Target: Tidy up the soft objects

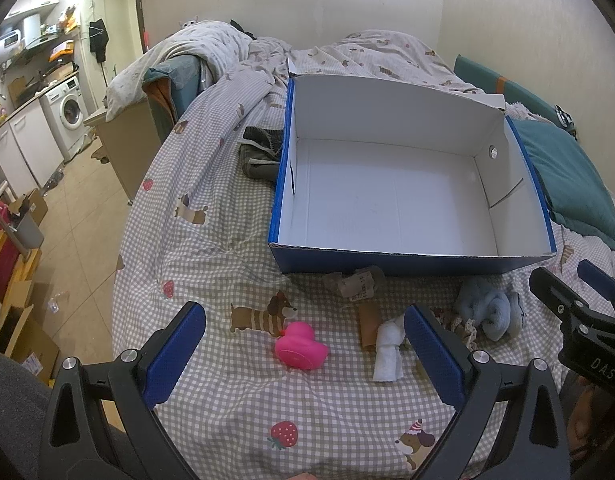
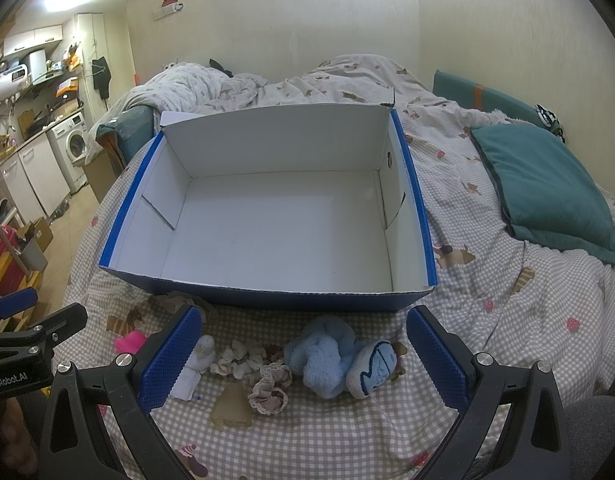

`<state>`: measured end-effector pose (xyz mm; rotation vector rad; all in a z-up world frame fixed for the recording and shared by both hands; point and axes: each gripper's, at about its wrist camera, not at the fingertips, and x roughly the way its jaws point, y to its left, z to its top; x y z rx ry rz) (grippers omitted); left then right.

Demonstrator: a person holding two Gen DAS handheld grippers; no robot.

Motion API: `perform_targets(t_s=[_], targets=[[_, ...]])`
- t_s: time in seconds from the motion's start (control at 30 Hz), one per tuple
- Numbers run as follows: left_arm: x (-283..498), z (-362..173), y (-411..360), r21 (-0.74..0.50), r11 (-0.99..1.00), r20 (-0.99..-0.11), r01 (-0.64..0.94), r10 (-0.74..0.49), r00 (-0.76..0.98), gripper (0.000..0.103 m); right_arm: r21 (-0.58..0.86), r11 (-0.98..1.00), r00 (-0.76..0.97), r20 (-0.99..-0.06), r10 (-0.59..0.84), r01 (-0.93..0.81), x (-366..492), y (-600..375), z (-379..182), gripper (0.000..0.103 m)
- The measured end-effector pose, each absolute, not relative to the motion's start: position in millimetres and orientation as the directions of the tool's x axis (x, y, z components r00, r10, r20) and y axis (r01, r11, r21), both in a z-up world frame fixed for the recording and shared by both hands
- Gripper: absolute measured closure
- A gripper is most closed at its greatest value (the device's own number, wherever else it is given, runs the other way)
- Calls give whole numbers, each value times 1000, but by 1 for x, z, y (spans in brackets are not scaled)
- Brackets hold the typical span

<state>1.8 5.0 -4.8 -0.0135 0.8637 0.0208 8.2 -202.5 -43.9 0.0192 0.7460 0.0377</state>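
Blue-walled cardboard box [image 2: 267, 216] sits open and empty on the checked bed cover [image 2: 487, 280]. At its 6 o'clock lie a blue plush toy [image 2: 327, 356], white socks [image 2: 199, 356] and a pink duck [image 1: 301, 346]. Left gripper [image 1: 305, 352] and right gripper [image 2: 303, 356] hover with fingers spread, holding nothing.

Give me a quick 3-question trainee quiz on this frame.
1. True or false: the box already holds a soft item.
2. Which lies nearest the left tongs? A) pink duck B) teal pillow C) blue plush
3. Fill in: both the left and right tongs are ____.

Key: 1 false, the box is empty. 2 A. 3 open.
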Motion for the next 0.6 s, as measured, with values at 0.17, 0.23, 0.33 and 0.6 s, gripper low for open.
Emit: perform_targets(t_s=[0.17, 0.23, 0.33, 0.6], targets=[[2, -5, 5, -4, 1000, -761, -26, 13, 649, 3, 31, 999, 734, -678, 41, -28, 8, -202, -44, 0], [2, -4, 8, -7, 1000, -762, -29, 13, 648, 3, 30, 999, 734, -678, 41, -28, 8, -202, -44, 0], [2, -3, 8, -8, 1000, -761, -28, 13, 648, 3, 30, 999, 733, -679, 41, -28, 8, -202, -44, 0], [2, -3, 8, -8, 1000, -762, -30, 13, 648, 3, 30, 999, 734, -678, 41, -28, 8, -202, -44, 0]])
